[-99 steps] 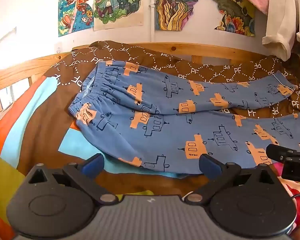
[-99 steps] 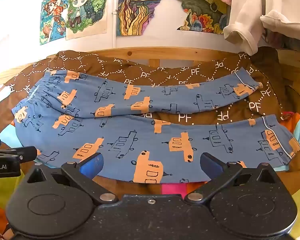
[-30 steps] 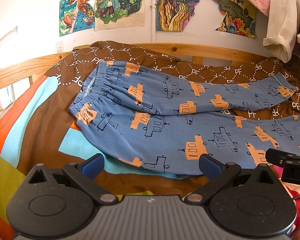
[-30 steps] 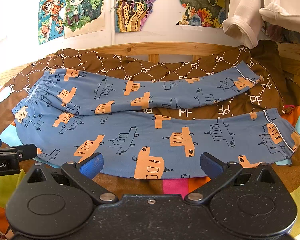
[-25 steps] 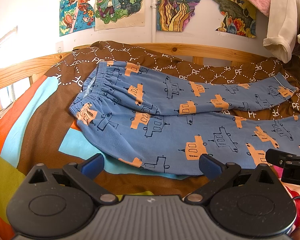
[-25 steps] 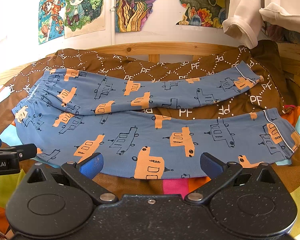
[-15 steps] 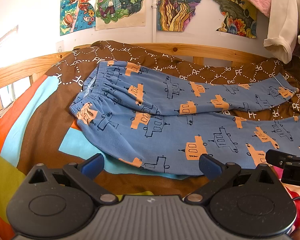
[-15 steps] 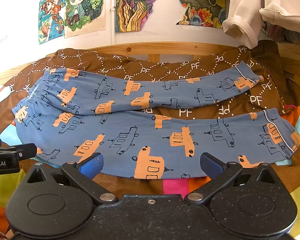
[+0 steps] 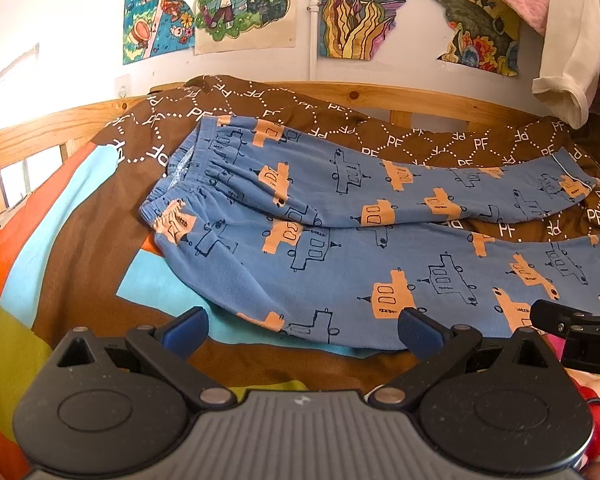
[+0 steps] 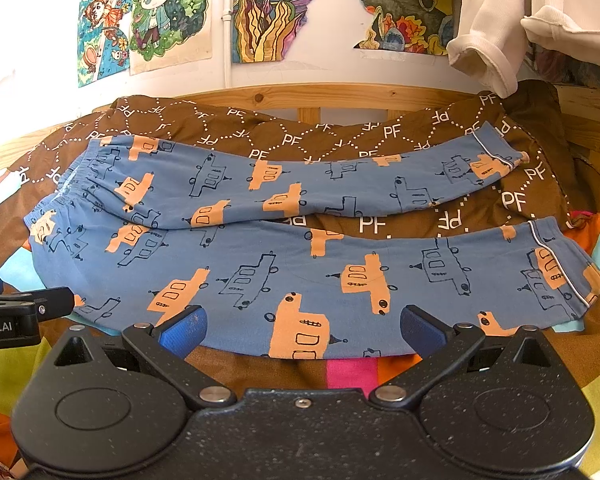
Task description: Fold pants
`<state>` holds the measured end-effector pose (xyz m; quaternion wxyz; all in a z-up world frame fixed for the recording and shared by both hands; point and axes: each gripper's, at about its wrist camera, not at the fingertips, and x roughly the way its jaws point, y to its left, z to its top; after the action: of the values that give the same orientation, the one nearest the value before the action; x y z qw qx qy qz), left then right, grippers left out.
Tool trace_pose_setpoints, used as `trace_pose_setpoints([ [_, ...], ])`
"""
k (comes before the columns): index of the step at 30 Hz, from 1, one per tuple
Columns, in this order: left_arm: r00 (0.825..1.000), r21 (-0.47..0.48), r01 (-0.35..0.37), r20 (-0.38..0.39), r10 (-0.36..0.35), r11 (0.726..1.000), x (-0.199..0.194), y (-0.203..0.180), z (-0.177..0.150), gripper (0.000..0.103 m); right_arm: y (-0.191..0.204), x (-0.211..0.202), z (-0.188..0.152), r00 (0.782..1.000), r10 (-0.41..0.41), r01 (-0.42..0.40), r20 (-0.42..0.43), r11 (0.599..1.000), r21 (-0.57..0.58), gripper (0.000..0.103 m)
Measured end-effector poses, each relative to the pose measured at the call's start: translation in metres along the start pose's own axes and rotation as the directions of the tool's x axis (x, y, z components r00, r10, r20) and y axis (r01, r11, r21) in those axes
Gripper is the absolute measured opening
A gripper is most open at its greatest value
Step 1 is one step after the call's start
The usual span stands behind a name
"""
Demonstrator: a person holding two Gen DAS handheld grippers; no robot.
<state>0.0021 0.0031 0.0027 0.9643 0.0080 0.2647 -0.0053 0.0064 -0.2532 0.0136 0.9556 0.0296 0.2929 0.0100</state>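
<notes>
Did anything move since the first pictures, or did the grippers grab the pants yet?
Almost nothing changed. Both cameras shifted very slightly, so the views barely differ. The pants lie spread on the blanket just as before, legs apart, nothing folded. The left gripper and right gripper stay open at the near edge of the pants, holding nothing.

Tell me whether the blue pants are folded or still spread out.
Spread out. The blue pants lie flat on the bedspread, both legs extended side by side with a gap between, waistband at one end. No fold made.
</notes>
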Motion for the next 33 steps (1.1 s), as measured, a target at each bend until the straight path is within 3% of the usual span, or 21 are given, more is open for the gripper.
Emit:
trace_pose_setpoints([
  [5, 1.000, -0.016, 0.015, -0.013, -0.015, 1.000, 0.006, 0.002, 0.015, 0.103, 0.002, 0.006, 0.012, 1.000, 0.029, -0.029, -0.010, 0.999, -0.027, 0.102],
  [8, 0.999, -0.001, 0.030, 0.012, -0.030, 1.000, 0.009, 0.003, 0.035, 0.103, -0.003, 0.013, 0.032, 0.996, 0.086, -0.087, -0.026, 0.996, -0.038, 0.102],
  [15, 0.993, 0.172, 0.006, 0.112, -0.026, 0.985, 0.028, 0.006, 0.105, 0.103, -0.021, 0.034, 0.125, 0.984, 0.166, -0.178, -0.068, 0.953, -0.246, 0.102],
  [19, 0.991, 0.243, 0.005, 0.129, -0.038, 0.970, 0.057, 0.011, 0.151, 0.103, -0.025, 0.055, 0.190, 0.971, 0.197, -0.237, -0.138, 0.884, -0.404, 0.102],
  [22, 0.991, 0.306, -0.006, 0.129, -0.035, 0.952, 0.087, 0.016, 0.182, 0.103, -0.023, 0.078, 0.231, 0.937, 0.260, -0.343, -0.232, 0.806, -0.482, 0.102],
  [24, 0.996, 0.349, 0.005, 0.079, -0.034, 0.937, 0.116, 0.021, 0.203, 0.103, -0.022, 0.098, 0.249, 0.910, 0.304, -0.410, -0.281, 0.757, -0.508, 0.102],
  [26, 0.999, 0.340, 0.040, 0.007, -0.045, 0.940, 0.147, 0.031, 0.223, 0.103, -0.020, 0.117, 0.256, 0.916, 0.311, -0.401, -0.253, 0.727, -0.558, 0.102],
  [29, 0.998, 0.335, 0.058, -0.046, -0.045, 0.941, 0.186, 0.041, 0.238, 0.103, -0.027, 0.150, 0.251, 0.934, 0.313, -0.352, -0.170, 0.739, -0.575, 0.102],
  [31, 0.995, 0.375, 0.081, -0.083, -0.054, 0.923, 0.209, 0.041, 0.243, 0.103, -0.033, 0.178, 0.243, 0.935, 0.304, -0.352, -0.180, 0.748, -0.563, 0.102],
  [33, 0.985, 0.420, 0.148, -0.144, -0.096, 0.895, 0.229, 0.037, 0.246, 0.103, -0.039, 0.208, 0.236, 0.927, 0.298, -0.374, -0.226, 0.753, -0.541, 0.102],
])
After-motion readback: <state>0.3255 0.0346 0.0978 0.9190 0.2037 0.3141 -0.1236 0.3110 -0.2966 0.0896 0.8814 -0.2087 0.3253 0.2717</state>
